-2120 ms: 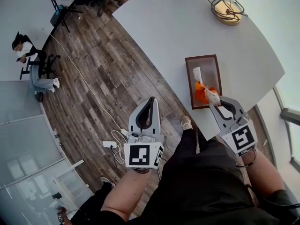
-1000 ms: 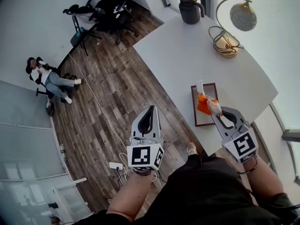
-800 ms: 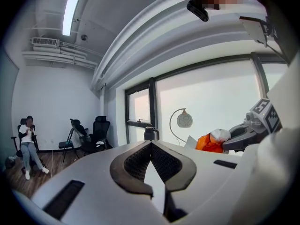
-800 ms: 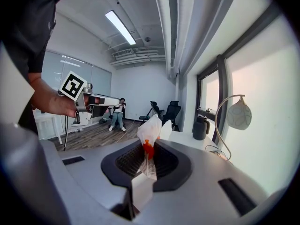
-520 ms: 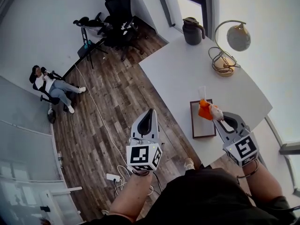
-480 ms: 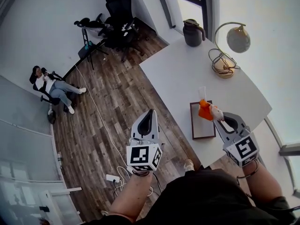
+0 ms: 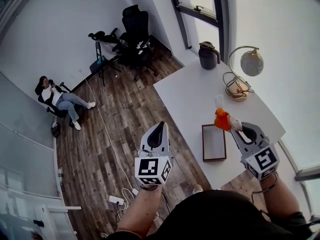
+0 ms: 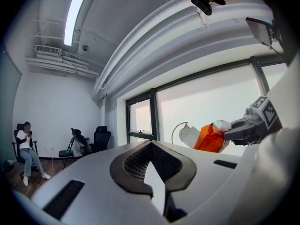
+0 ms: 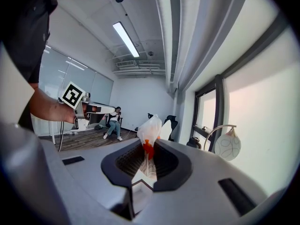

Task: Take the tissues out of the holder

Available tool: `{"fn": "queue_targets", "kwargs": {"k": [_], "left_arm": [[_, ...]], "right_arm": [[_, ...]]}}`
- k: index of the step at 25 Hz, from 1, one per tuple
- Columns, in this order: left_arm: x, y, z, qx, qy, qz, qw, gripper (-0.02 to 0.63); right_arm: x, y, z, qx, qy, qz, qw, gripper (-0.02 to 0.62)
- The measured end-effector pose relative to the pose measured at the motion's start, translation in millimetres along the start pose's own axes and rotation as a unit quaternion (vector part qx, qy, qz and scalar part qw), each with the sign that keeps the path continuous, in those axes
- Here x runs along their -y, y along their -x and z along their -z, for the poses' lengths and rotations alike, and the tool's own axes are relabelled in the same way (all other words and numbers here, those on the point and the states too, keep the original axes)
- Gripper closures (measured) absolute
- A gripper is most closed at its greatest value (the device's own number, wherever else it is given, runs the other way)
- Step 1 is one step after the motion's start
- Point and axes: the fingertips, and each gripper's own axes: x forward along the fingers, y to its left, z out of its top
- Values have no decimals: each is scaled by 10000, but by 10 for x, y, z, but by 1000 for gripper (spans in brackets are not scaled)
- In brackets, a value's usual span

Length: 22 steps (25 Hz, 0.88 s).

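Head view: the right tongs point(image 7: 233, 126) are clenched on the tissues point(image 7: 221, 119), an orange pack with a pale wrapper end sticking up. The pack sits at the very tips of these tongs, out of the holder point(image 7: 214, 142) and apart from it, showing just past the holder's far end. The holder, a brown box with an open top, lies near the front edge of the white surface point(image 7: 187, 91). A lamp point(image 7: 239, 78) and a dark jug point(image 7: 208, 55) stand farther back on the surface. The left tongs point(image 7: 159, 129) hang over the wooden floor point(image 7: 120, 129), off the surface's edge and well apart from the tissues. A person point(image 7: 56, 97) sits in a chair by the wall.

Left gripper view: the left tongs point(image 8: 151, 145) are pressed together with nothing between them. To the right and apart from them, the tissues point(image 8: 208, 138) hang in the air in front of the window point(image 8: 206, 107), gripped by the right tongs point(image 8: 230, 132).

Right gripper view: the right tongs point(image 9: 147, 148) pinch the tissues point(image 9: 149, 127) between their tips. The wrapper bulges out above the tips, with orange showing at the pinch. The left tongs point(image 9: 96, 110) show to the left, apart.
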Motion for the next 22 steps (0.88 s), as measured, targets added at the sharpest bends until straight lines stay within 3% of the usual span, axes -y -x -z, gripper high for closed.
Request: {"fn": "queue_targets", "kwargs": {"k": [11,22], "left_arm": [[-147,58,-265,244,-163,-208,9994,601],[-206,-2,-203,186,-207,-152,9995,601]], "right_arm": [[207,-4,-488,679,19,140,9976,548],[237,-53,-499,562,277,364,9974,548]]}}
